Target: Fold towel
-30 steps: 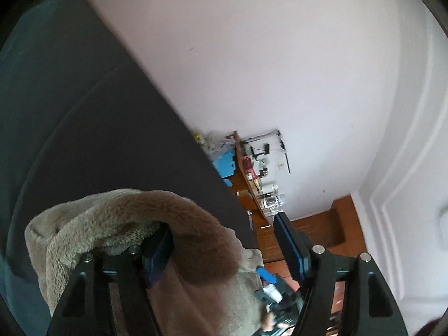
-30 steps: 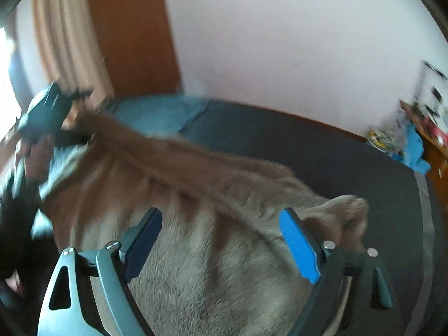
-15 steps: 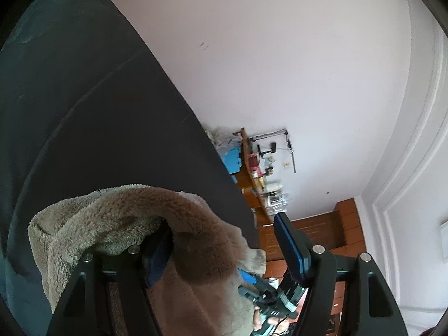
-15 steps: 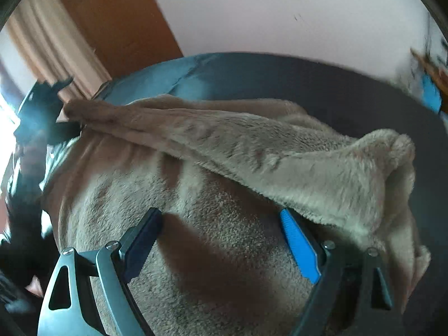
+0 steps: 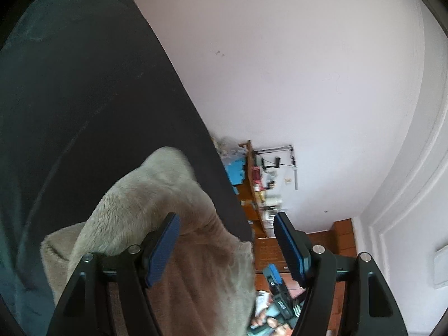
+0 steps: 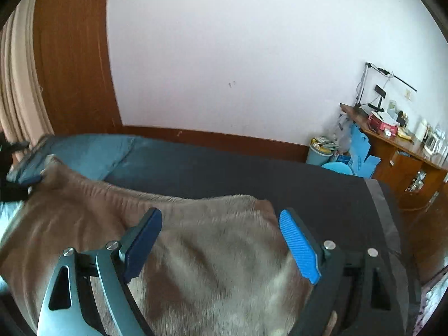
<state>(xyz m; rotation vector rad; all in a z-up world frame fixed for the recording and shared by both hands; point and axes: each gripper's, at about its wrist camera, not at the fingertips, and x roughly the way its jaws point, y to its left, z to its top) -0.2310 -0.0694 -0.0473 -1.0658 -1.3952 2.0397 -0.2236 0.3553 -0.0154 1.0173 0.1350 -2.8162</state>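
Towel (image 6: pixel 201 252) is a fluffy beige thing lying on the dark bed (image 6: pixel 252 173), bunched w/ one flap turned over itself. Both tools are right over it. Left gripper (image 5: pixel 226 245) has its blue pads spread wide, nothing between them; cloth sits beside and under its left finger, but that's no pinch. Right gripper (image 6: pixel 221 240) is just as wide apart, towel spread out below the gap, not caught. In the right view a bit of the other tool (image 6: pixel 16 187) shows at the towel's far left corner; whether it's touching there I can't tell.

Looks to me like they're between folds: one layer's down, nothing held. Next they'd need an edge or corner in each tool, pads closed firmly on one layer, then carry it across evenly. Thick pile, so a shallow pinch may slip & drag the layer underneath
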